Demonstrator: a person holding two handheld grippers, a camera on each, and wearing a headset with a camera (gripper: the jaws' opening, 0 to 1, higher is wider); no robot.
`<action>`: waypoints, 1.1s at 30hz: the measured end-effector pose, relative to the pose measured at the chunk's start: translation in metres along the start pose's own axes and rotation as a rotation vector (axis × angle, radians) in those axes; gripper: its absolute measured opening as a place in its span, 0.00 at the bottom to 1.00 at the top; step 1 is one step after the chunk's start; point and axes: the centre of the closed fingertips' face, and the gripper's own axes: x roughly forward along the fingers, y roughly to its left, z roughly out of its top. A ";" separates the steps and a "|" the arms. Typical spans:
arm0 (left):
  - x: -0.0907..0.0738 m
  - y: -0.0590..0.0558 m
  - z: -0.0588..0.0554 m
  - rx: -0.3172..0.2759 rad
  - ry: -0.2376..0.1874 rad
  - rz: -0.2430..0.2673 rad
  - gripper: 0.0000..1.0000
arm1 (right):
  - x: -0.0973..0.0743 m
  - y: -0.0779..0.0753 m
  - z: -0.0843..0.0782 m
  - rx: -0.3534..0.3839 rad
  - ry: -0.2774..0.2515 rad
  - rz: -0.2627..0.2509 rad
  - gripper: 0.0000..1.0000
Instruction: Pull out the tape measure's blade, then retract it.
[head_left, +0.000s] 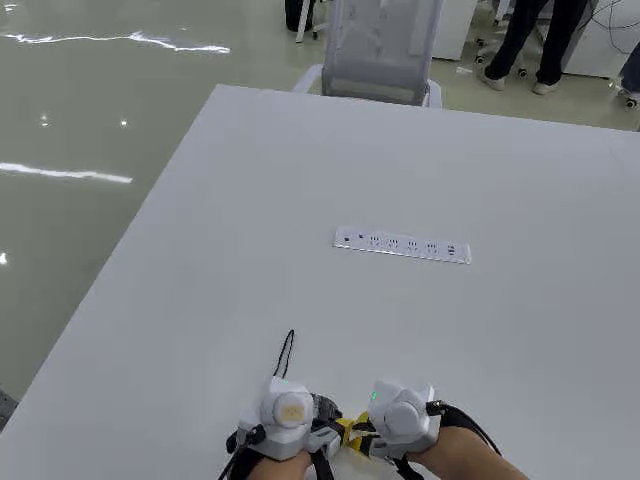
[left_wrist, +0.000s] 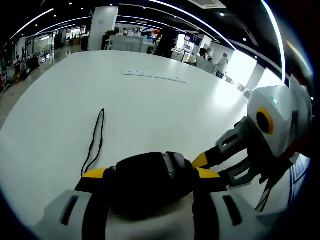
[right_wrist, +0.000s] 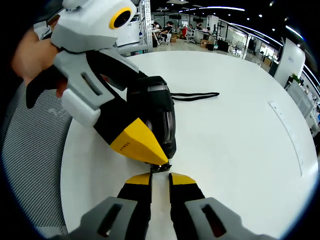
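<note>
The black tape measure (left_wrist: 150, 185) sits low between the yellow tips of my left gripper (left_wrist: 150, 172), which is shut on its body. In the right gripper view the case (right_wrist: 157, 115) lies on the white table, clamped by the left gripper (right_wrist: 142, 145). My right gripper (right_wrist: 160, 179) has its yellow tips closed together on the small metal hook (right_wrist: 160, 168) at the blade's end, right at the case mouth. No length of blade shows. The black wrist strap (right_wrist: 195, 95) trails across the table. In the head view both grippers meet at the near table edge, left (head_left: 325, 435) and right (head_left: 358, 435).
A white power strip (head_left: 402, 245) lies mid-table. The table (head_left: 400, 160) stretches wide and bare beyond it. A grey chair (head_left: 380, 45) stands at the far edge, with a person's legs (head_left: 530, 40) further back on the right.
</note>
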 end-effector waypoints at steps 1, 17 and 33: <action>-0.001 0.000 0.000 -0.006 0.002 -0.007 0.65 | -0.001 -0.001 0.000 0.006 0.000 -0.004 0.13; -0.010 0.016 0.033 -0.011 -0.097 -0.098 0.92 | -0.014 -0.004 0.003 0.117 -0.046 -0.024 0.42; -0.030 0.019 0.013 0.208 -0.096 -0.204 0.99 | -0.037 -0.018 -0.005 0.234 -0.143 -0.185 0.96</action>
